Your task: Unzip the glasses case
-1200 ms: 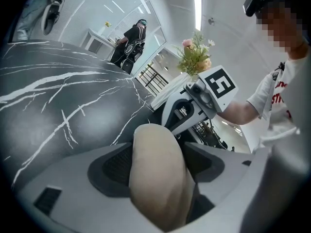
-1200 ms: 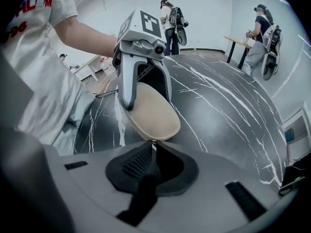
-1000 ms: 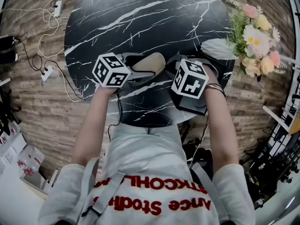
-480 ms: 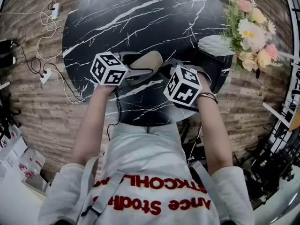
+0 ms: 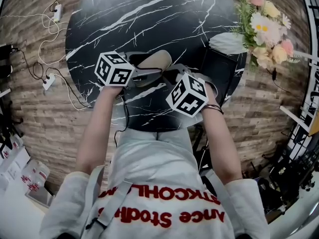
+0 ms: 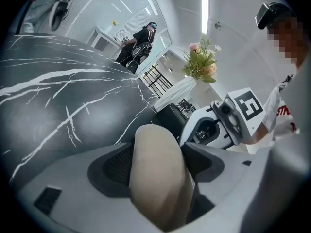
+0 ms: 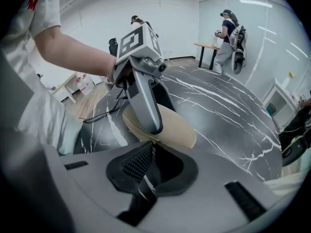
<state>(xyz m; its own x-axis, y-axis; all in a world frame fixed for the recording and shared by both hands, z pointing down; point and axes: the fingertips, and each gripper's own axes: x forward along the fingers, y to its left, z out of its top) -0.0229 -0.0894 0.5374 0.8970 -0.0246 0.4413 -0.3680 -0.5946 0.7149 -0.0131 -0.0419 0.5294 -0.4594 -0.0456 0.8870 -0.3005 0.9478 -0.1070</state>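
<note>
While the left gripper pinches the beige case steady in its fingers over the desk, the right gripper presses its fingers together at the case's edge, apparently on the zip pull, so next comes a smooth drag along the seam.

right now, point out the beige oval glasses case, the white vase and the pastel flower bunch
beige oval glasses case (image 5: 158, 59), head view, bare top face
white vase (image 5: 227, 43), head view, body
pastel flower bunch (image 5: 262, 22), head view, white bloom
</note>
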